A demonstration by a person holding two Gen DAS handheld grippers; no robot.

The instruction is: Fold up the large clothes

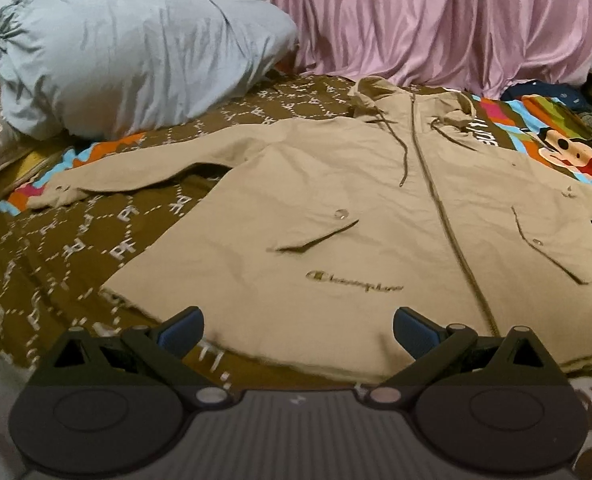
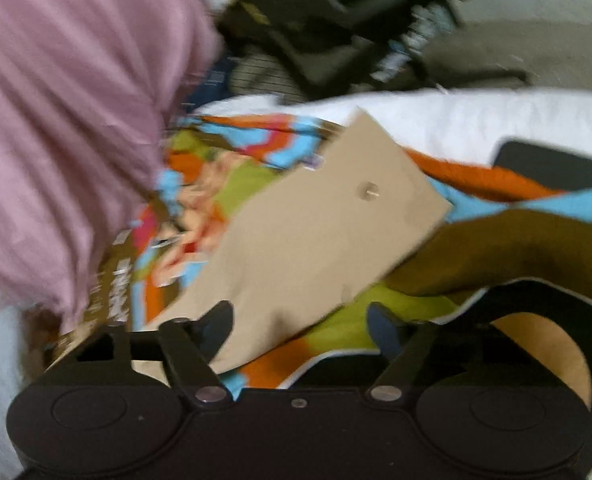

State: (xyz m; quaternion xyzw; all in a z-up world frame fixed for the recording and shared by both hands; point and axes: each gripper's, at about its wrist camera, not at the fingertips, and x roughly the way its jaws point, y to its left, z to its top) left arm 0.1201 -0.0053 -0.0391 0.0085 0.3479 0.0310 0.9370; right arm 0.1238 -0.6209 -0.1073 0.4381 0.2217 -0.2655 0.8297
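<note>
A tan hooded jacket lies spread front-up on the bed, zipped, with its hood at the far end and its left sleeve stretched out to the left. My left gripper hovers open just over the near hem, nothing between its blue pads. The right wrist view is blurred. It shows the other sleeve running from lower left to its cuff with a snap button. My right gripper is open, and the sleeve cloth lies beside its left finger.
The brown patterned bedspread has a bright cartoon print at the right. A grey-blue bundle of bedding sits at the far left, with a pink curtain behind. White sheet and dark clutter lie beyond the cuff.
</note>
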